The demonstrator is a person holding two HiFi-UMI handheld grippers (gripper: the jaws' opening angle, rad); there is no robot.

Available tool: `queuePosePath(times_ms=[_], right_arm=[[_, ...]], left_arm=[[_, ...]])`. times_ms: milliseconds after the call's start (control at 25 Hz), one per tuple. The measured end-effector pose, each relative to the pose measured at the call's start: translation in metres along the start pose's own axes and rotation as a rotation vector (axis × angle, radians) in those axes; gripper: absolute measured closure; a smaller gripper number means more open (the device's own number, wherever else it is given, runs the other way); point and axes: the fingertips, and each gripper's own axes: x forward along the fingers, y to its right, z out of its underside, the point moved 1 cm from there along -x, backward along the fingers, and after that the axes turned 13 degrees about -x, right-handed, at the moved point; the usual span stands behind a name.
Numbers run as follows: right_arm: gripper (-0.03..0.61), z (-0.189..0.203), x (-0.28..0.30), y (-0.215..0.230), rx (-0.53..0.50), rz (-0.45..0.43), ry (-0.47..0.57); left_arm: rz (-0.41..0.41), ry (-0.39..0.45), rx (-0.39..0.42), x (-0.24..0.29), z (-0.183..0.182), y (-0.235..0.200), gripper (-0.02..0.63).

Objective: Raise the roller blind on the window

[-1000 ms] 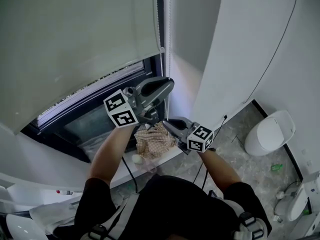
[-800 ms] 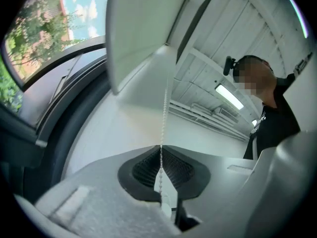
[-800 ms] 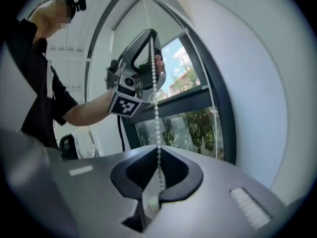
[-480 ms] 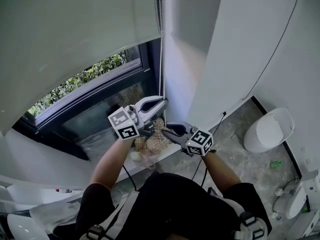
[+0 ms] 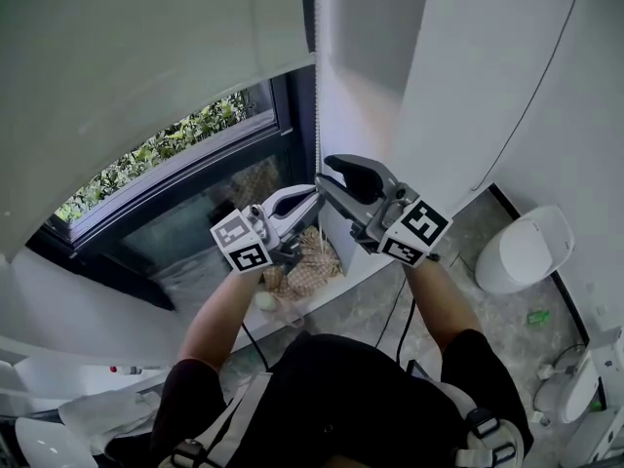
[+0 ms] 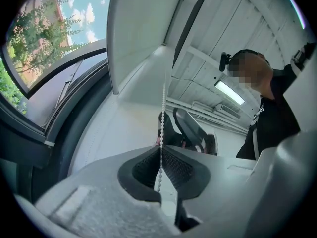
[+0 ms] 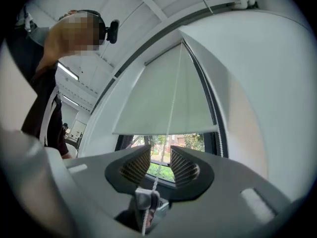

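At window, left tool pinching bead chain, right tool jaws just opening around it

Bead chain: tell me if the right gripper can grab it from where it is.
Probably yes: the right gripper has just been opening its jaws, and the bead chain runs between them, nothing blocking.

Surfaces noted: roller blind, pale matt cloth with a fine weave. bead chain, small white beads, plastic-looking, slight sheen. left gripper and right gripper, grey matt plastic, faintly grainy; pads dark, ribbed, rubber-like. window frame, dark, smooth. floor, mottled polished stone.
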Motion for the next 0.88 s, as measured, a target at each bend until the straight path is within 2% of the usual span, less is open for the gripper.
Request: queuePosePath(times_ms=[320,440,560,760,880], right_arm=[[0.465,-0.056,0.039,0.023,0.077,0.005,0.123],[0.501,-0.067,0.047,0.023,0.074,0.007,0.134],[0.554,-0.068,0.049,0.022,0.077,0.013,0.135],[0.56,-0.066,0.039,0.023,0.112,0.04,0.169],[0.561,-0.044,0.031,0.016,0.098,0.048,0.129]], left_arm=[[-0.019,0.007,0.011,-0.011,-0.003,0.006,0.603],[-0.018,0.009,0.011,-0.014,-0.003,0.01,0.602],[-0.016,0.012,0.007,-0.015,-0.003,0.011,0.602],[-0.013,0.008,0.004,-0.016,0.0,0.012,0.601],[-0.045,-0.043,0.003,-0.02,0.021,0.002,0.601]])
